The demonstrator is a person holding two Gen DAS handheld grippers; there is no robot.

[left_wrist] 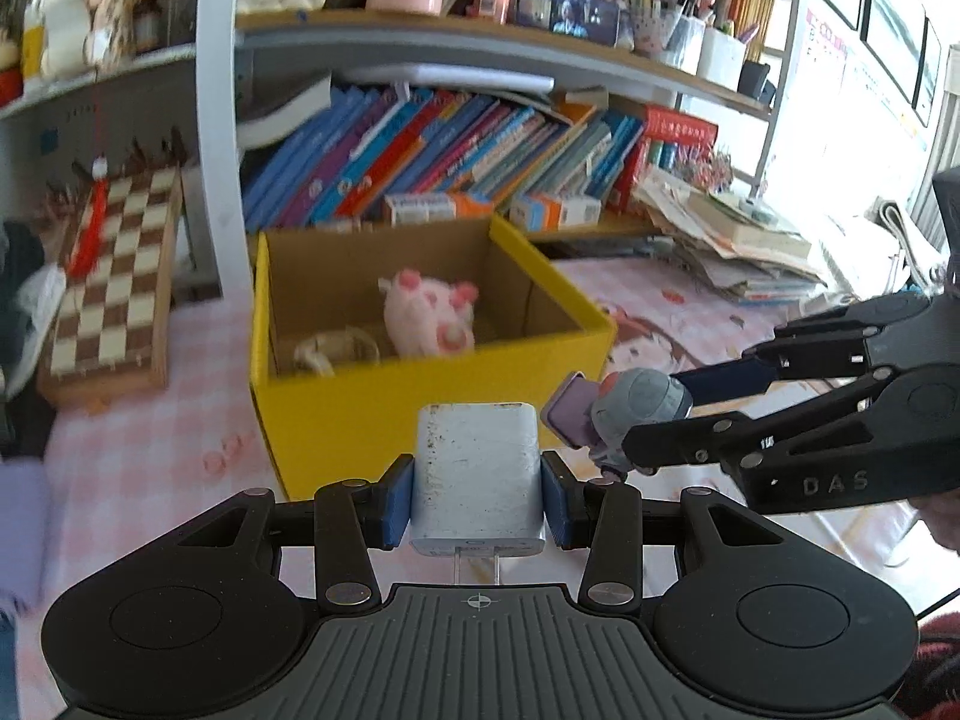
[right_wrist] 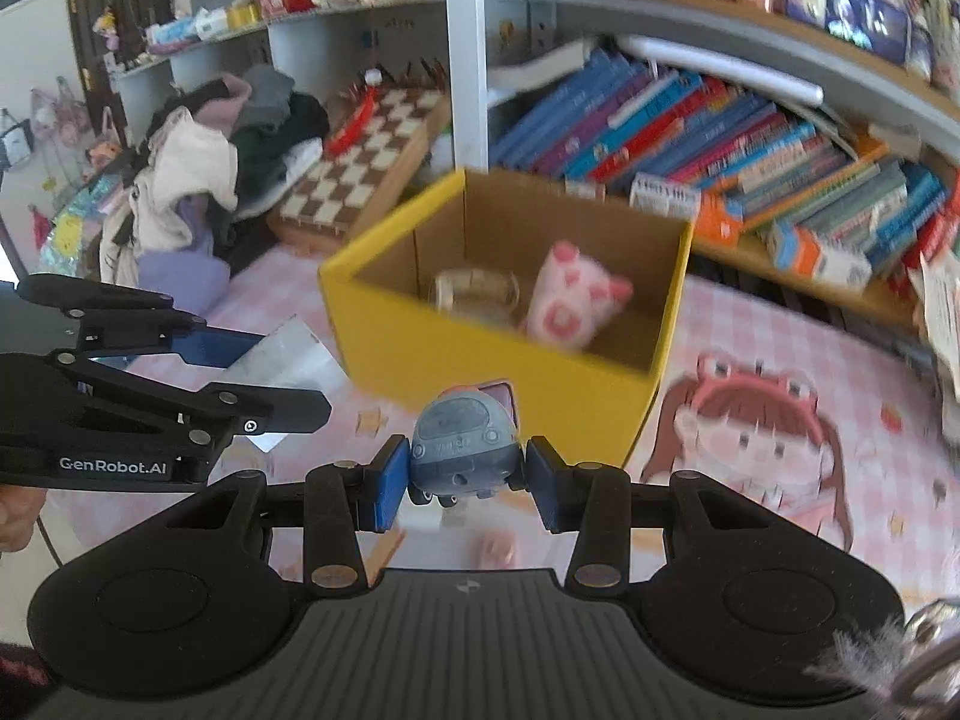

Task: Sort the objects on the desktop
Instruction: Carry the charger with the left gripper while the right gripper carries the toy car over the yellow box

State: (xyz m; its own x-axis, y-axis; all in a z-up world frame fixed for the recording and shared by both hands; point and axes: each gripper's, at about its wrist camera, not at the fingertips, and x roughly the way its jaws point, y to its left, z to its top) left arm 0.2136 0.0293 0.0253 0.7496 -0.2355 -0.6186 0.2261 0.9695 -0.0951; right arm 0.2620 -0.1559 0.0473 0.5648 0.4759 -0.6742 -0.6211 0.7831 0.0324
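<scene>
Left gripper [left_wrist: 477,495] clamps a white plug-in charger [left_wrist: 477,468]; right gripper [right_wrist: 461,474] pinches a grey toy car [right_wrist: 462,441], both held before the yellow box [left_wrist: 420,408] holding a pink plush pig [left_wrist: 432,312]; each load should clear the near rim before release

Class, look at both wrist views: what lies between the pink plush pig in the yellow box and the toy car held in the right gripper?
Only the yellow box's near wall separates the pink plush pig from the toy car, clearest in the right wrist view.
</scene>
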